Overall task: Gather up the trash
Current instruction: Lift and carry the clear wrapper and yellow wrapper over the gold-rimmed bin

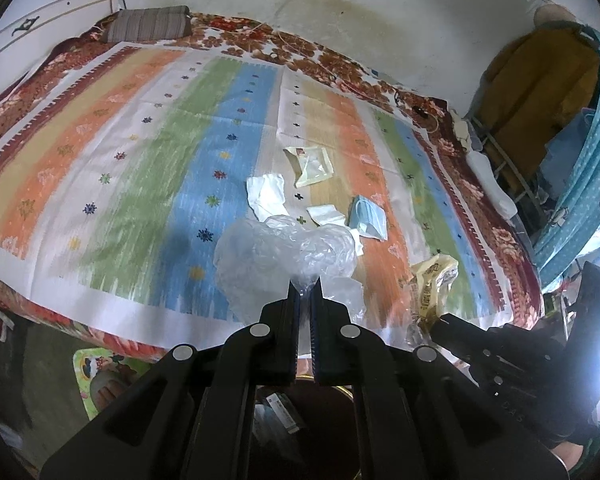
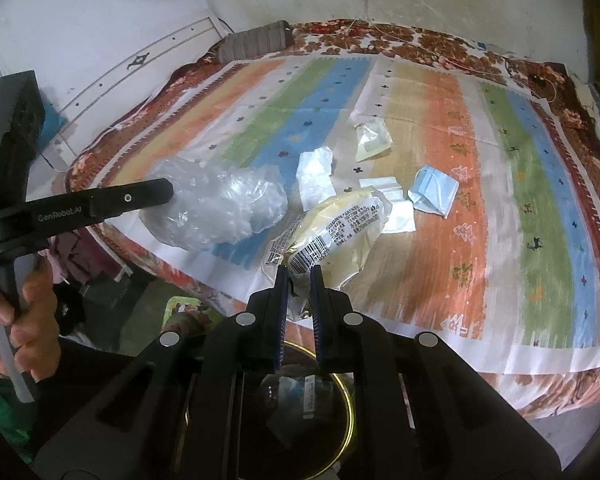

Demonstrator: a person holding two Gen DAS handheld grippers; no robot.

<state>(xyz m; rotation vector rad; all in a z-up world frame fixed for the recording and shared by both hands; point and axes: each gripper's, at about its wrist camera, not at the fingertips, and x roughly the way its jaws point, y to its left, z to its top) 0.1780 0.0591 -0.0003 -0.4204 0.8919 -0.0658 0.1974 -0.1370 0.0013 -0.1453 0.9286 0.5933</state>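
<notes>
Left gripper [image 1: 305,286] is pinching clear plastic bag [image 1: 276,252]; right gripper [image 2: 299,276] is clamping yellow wrapper [image 2: 340,232]. Face mask [image 2: 434,194] and tissue [image 2: 314,178] are lying uncollected at twelve o'clock on bed [image 2: 540,240].

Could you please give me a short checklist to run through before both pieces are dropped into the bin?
1. Left tool shut on the clear plastic bag: ok.
2. Right tool shut on the yellow snack wrapper: ok.
3. Bin with the gold rim below the tools: ok in the right wrist view, beneath the right tool.
4. Both pieces lifted free of the striped bed cover: cannot tell, since each still overlaps the cover in view.
5. Room left in the bin: cannot tell; some trash already lies inside.
6. Trash remaining on the bed: not ok; the blue face mask is still there.
</notes>
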